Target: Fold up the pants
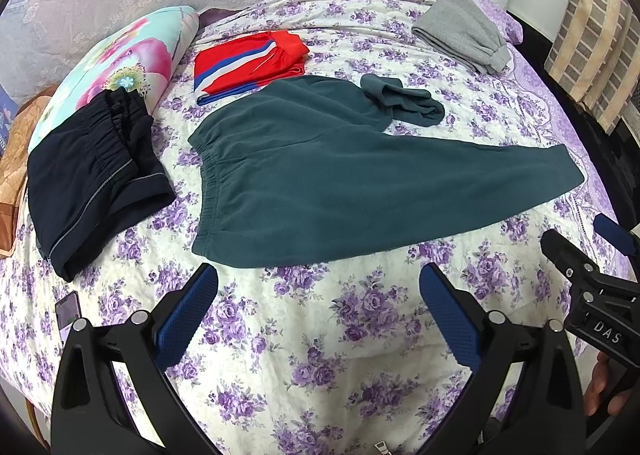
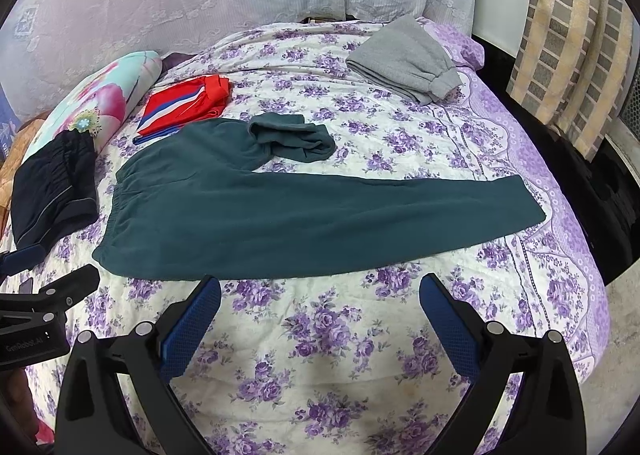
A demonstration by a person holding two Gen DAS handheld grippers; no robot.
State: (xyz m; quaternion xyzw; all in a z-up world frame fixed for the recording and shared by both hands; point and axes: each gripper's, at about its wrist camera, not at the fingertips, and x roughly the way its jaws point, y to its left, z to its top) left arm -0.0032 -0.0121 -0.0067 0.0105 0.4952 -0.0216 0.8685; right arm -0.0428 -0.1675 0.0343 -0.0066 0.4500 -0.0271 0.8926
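Lying across the middle of the bed [image 1: 360,335], the green pants [image 1: 320,183] have the waistband to the left and one leg stretched flat to the right. The other leg [image 2: 288,137] is bunched and rolled back on itself near the crotch. Both grippers hover above the bedspread on the near side of the pants, touching nothing. The left gripper [image 1: 318,315] has its jaws spread wide and empty; the right gripper [image 2: 320,315] likewise.

Risks noted:
- Folding with the far leg unstraightened would likely trap a lump inside.
- The fleece looks thick and soft; a shallow pinch may catch one layer only, or snag the bedspread beneath.
- Red shorts [image 1: 248,59] touch the far edge of the pants and black shorts [image 1: 92,179] lie near the waistband; dragging could disturb either.
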